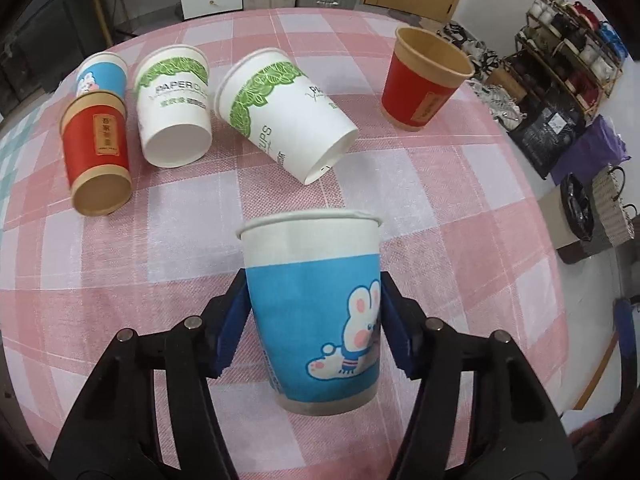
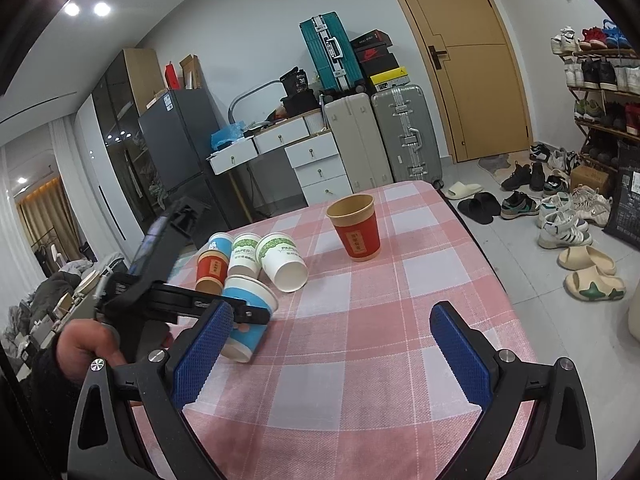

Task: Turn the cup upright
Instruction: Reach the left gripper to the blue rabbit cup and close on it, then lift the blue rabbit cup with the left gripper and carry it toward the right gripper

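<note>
While the blue bunny cup (image 1: 316, 312) sits clamped between the blue pads of the left gripper (image 1: 314, 320), its rim points up and away from the camera and its brown base faces the lens, so it is held roughly upright with a slight tilt; in the right wrist view the same cup (image 2: 250, 320) appears near the left side of the bench, and whether its base touches the cloth cannot be told. The left jaws are closed on the cup's sides, one pad on each flank. Behind it, on the pink checked cloth of the bench (image 1: 460, 208), four cups lie on their sides in a loose cluster: a white cup with green leaf print (image 1: 280, 116) nearest the middle, a second white leaf-print cup (image 1: 174, 108) just beside it, a red cup with a brown rim (image 1: 96, 156) at the left, and another blue cup (image 1: 102, 74) behind that red one. Well apart from them, toward the far right of the bench, a red cup (image 1: 424, 80) stands upright with its mouth open to the top. The right gripper (image 2: 332, 356) hangs above the near part of the bench with its jaws wide apart and nothing between them. A hand (image 2: 86, 348) grips the left tool's handle at the left edge of the right wrist view.
</note>
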{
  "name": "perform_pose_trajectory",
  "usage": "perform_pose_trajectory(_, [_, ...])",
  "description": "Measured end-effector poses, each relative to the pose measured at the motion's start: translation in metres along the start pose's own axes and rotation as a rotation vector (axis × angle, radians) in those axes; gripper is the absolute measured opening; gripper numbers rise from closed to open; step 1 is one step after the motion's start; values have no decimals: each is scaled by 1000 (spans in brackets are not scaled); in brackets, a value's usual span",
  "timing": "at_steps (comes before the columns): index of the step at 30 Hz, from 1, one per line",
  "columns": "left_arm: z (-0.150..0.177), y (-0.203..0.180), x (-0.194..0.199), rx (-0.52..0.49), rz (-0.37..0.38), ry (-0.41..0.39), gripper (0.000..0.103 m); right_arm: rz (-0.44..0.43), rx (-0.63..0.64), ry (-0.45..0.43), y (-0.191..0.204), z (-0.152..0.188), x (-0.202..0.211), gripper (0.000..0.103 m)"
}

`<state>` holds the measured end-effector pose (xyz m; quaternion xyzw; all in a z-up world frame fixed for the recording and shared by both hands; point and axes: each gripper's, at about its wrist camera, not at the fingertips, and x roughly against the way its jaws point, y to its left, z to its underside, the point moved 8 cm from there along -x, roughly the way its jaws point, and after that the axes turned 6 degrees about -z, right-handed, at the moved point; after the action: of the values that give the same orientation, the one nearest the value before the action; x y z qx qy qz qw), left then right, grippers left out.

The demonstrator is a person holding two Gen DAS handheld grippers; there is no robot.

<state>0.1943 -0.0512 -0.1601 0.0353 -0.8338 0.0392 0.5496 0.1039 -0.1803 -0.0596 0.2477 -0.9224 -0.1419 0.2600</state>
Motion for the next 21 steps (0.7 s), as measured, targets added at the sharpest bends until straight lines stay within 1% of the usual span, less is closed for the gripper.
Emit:
perform_pose_trajectory(1, [3,4,7,7,18,4,59,-3,2,0,2,0,1,101])
perform_pose_trajectory(3, [12,10,26,24,81,11,59,-16,7,-2,10,0,1,101])
perform_pose_trajectory(5, [26,18,55,29,130,20,59,-33,11,-6,21,1,2,101])
perform_pose_trajectory(6, [31,22,71,33,148,8,59,-44,14,-7,26,2,3,101])
perform_pose_trajectory(8, [44,32,100,27,138,-18,59,-53,30,-2,38,6,4,101])
perform_pose_trajectory(9, [51,38,114,27,147,-25,59,-57,33,1,44,8,5,101])
perform_pose_trajectory(12, [74,63,143,59,133,-27,59,-79,33,6,61,13,8,101])
perform_pose_trajectory(14, [92,80,154,77,119,-24,59,-92,39,14,71,17,9,101])
perform_pose_trajectory(16, [113,93,154,95,105,-13,59,-100,52,21,81,21,10,101])
perform_pose_trajectory(19, [148,107,143,95,93,23,59,-113,71,45,95,29,10,101])
perform_pose_trajectory(21, [163,107,129,100,110,47,59,-107,98,57,103,34,10,101])
